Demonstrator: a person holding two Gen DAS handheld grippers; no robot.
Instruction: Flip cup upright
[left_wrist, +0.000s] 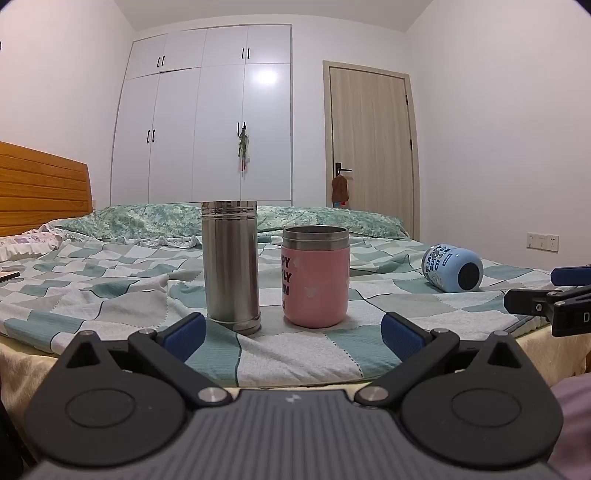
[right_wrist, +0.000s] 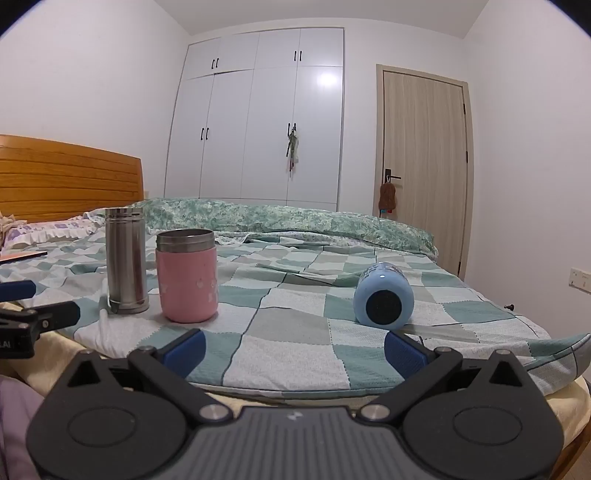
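Note:
A light blue cup (right_wrist: 383, 300) lies on its side on the checked bedspread, its dark base facing me; it also shows in the left wrist view (left_wrist: 452, 268) at the right. My right gripper (right_wrist: 293, 345) is open and empty, a short way in front of the blue cup. My left gripper (left_wrist: 293, 332) is open and empty, just in front of an upright steel flask (left_wrist: 231, 264) and an upright pink cup (left_wrist: 316, 277). The flask (right_wrist: 125, 258) and the pink cup (right_wrist: 186, 275) stand at the left of the right wrist view.
The bed's near edge (right_wrist: 295, 391) runs just past both grippers. A wooden headboard (right_wrist: 66, 177) is at the left, a rolled green quilt (right_wrist: 295, 218) at the back. Wardrobe (right_wrist: 258, 118) and door (right_wrist: 424, 166) stand behind. A phone or book (right_wrist: 22, 255) lies far left.

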